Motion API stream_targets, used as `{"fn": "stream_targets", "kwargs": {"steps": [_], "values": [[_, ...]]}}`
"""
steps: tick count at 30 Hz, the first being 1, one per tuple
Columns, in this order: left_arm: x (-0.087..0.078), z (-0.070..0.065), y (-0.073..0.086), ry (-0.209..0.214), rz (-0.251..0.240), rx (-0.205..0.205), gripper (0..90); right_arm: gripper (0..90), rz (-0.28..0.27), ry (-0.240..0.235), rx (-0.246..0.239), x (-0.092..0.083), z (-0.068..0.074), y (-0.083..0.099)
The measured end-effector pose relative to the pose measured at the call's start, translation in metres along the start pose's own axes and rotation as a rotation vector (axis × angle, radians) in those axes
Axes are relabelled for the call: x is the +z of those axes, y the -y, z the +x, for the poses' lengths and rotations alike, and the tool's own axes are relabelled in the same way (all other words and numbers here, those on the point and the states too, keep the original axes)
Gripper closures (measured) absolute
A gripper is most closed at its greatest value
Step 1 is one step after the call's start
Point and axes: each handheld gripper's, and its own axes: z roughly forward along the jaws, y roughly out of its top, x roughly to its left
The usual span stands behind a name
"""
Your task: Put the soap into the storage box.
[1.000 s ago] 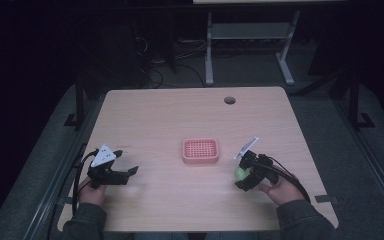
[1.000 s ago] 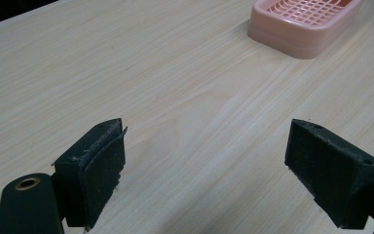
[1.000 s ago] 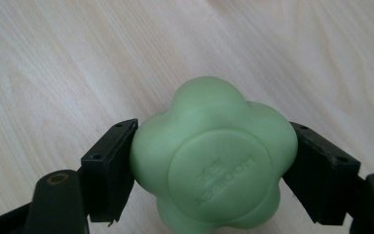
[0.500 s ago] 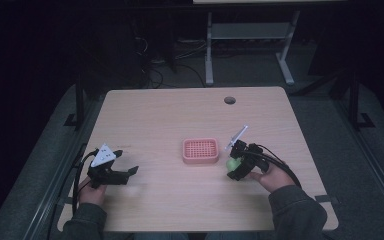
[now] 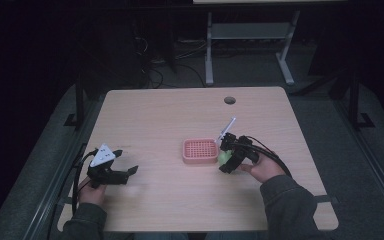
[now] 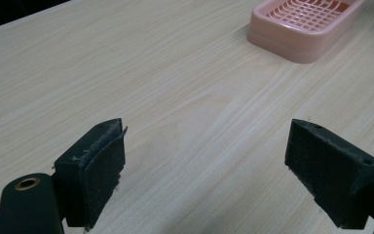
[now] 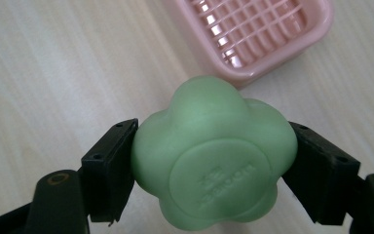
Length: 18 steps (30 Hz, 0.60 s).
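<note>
The right tool [image 5: 228, 161] held a green soap [image 7: 213, 158], flower-shaped with a round stamped face, its two black jaws pressed against opposite sides of it. In the high view that tool sat just beside the right side of the pink tray [image 5: 200, 151], which lay near the middle of the surface [image 5: 180, 110], a little toward the near edge. The right gripper view showed the soap [image 5: 223, 158] clear of the wood, with the tray's [image 7: 253, 34] slatted floor lying just beyond it and empty. The left tool [image 5: 111, 171] rested near the near-left corner, well apart from the tray, with its jaws spread wide and nothing between them; its own view showed bare wood between the pads [image 6: 95, 170] and the tray [image 6: 302, 24] far off toward the upper right. The step in hand appeared to be the carry: the soap was gripped and nearly at the tray, but not yet over it. The next move would likely call for a short shift across the tray's near rim, a lowering until the soap met the slats, and only then a release. Since the soap was rounded and probably slick, a steady grip and a low drop seemed wise, lest it roll out over the shallow rim.
</note>
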Motion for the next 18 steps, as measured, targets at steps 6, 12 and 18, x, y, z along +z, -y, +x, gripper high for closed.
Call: {"fn": "stream_targets", "kwargs": {"steps": [6, 12, 18], "values": [[-0.001, 0.0, 0.0, 0.001, -0.004, -0.006, 14.4, 25.1, -0.012, -0.004, -0.001, -0.001, -0.005, -0.012], [-0.001, 0.0, 0.0, 0.004, -0.007, -0.008, 14.4, 25.1, 0.0, -0.009, -0.02, 0.001, -0.006, -0.025], [-0.001, 0.0, 0.0, 0.004, -0.015, -0.013, 14.4, 25.0, 0.007, -0.02, -0.035, 0.004, -0.008, -0.04]]}}
